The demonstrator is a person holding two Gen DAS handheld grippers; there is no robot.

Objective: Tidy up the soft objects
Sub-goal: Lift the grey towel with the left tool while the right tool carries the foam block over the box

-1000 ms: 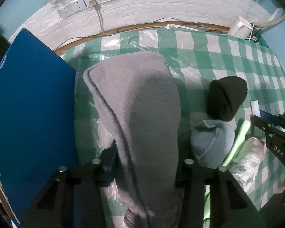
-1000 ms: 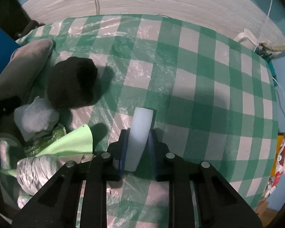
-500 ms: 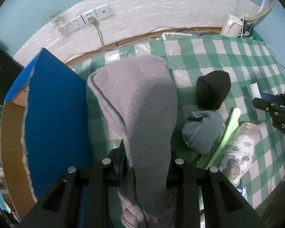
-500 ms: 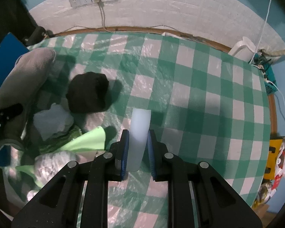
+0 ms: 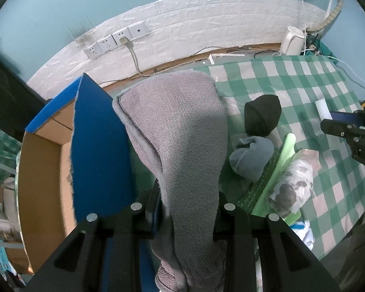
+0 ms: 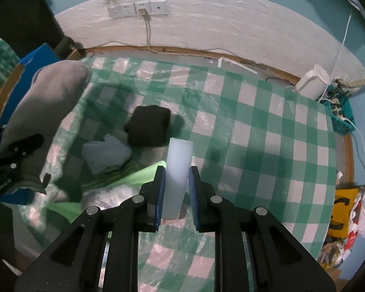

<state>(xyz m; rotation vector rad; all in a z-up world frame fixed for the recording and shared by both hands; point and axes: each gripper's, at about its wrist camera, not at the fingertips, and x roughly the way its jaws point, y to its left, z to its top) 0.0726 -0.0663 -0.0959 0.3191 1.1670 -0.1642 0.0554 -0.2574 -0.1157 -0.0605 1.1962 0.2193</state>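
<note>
Left wrist view: left tongs (image 5: 189, 209) clamped on the grey fleece cloth (image 5: 182, 146), now lifted higher than a second ago, with more wall and more of the open blue-flapped cardboard box (image 5: 60, 150) showing off the left edge of the checked cloth-covered surface (image 5: 304, 77). Black beanie (image 5: 262, 115), grey-blue beanie (image 5: 251, 157) and the green-and-foil pile (image 5: 284, 177) left lying near the left edge, untouched. Probably headed for the box.

Right wrist view: right tongs (image 6: 176, 185) clamped on the white foam block (image 6: 178, 170), raised clear of the checked surface compared with a second ago, grip unchanged. Fleece hanging at far left beside the box. Both pieces airborne together; two beanies not yet sorted.
</note>
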